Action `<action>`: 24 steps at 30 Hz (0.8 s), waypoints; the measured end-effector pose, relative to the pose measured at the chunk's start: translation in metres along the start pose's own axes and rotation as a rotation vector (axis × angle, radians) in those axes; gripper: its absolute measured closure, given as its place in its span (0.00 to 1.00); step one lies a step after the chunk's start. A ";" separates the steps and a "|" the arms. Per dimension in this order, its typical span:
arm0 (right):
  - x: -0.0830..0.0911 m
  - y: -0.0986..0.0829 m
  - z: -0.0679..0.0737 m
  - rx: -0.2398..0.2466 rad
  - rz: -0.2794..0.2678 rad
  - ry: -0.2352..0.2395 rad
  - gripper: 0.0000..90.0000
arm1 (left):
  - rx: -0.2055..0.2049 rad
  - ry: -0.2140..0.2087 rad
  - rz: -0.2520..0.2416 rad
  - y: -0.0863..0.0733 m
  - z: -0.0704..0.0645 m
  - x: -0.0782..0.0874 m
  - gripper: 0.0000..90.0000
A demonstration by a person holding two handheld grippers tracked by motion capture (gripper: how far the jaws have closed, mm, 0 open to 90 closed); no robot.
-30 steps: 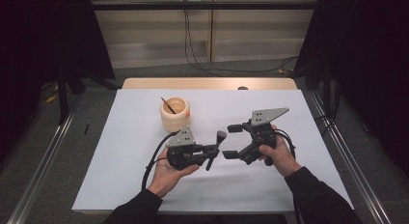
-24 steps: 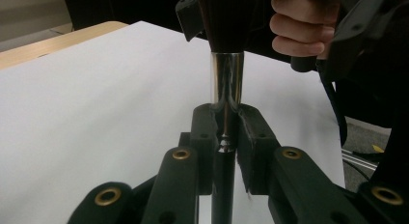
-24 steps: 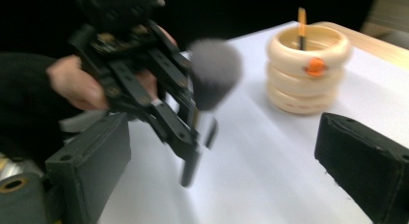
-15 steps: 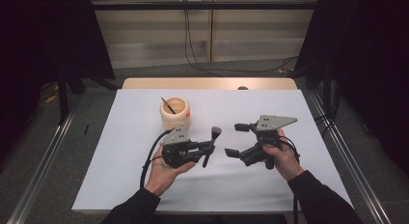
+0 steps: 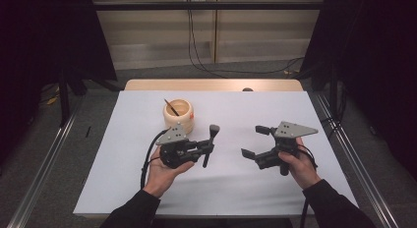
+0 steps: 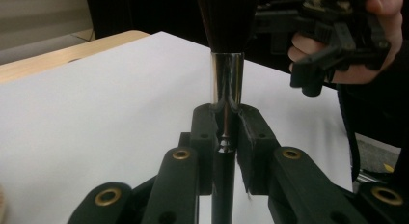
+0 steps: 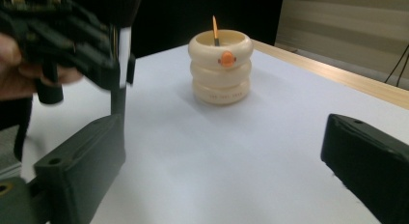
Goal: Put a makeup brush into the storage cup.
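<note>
Two grippers hang above the white table (image 5: 275,198), both on the near side of the cream holder (image 5: 178,115). The left gripper (image 5: 209,148) has its fingers (image 6: 205,132) clenched on the makeup brush (image 5: 210,142), gripping it just below the metal ferrule (image 6: 226,81); the brush stands nearly upright, bristles up, near the holder on its near right. The right gripper (image 5: 253,142) faces the brush from the far side of it, well apart from the holder, fingers (image 7: 371,161) released and spread wide with nothing between them. A thin stick (image 5: 171,107) leans inside the holder.

Risk, as a judgement: the grip sits on a narrow, smooth handle. A tilt of the left hand could let the brush pivot or slide between the fingers. If the right gripper closes on the brush off-centre, it could lever the brush out of the left grip.

Change from the frame one second earlier: the right gripper has lowered and its plate has levelled; the left gripper has moved slightly closer to the holder, brush turned more upright.
</note>
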State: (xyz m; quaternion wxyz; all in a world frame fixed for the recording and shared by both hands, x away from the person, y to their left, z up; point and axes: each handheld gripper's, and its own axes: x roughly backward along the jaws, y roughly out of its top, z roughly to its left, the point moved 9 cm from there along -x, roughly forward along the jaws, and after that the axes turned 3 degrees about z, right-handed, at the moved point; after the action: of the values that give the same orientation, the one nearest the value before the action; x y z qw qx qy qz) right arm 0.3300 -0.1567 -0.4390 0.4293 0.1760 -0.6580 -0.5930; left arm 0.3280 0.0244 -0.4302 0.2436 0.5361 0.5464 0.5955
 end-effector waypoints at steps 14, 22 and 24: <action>0.031 -0.024 -0.001 -0.040 0.011 -0.043 0.02 | 0.012 0.055 -0.051 0.020 0.019 0.021 0.87; 0.045 -0.033 -0.006 -0.061 -0.003 -0.087 0.01 | 0.018 0.090 -0.077 0.030 0.032 0.033 0.87; 0.047 -0.035 -0.007 -0.064 -0.005 -0.097 0.01 | 0.022 0.094 -0.079 0.033 0.037 0.036 0.87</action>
State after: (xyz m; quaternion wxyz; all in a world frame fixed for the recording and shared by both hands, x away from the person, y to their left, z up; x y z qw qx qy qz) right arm 0.2996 -0.2041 -0.4557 0.4009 0.1348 -0.6583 -0.6227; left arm 0.3599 0.0605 -0.3935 0.2351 0.4884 0.5843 0.6040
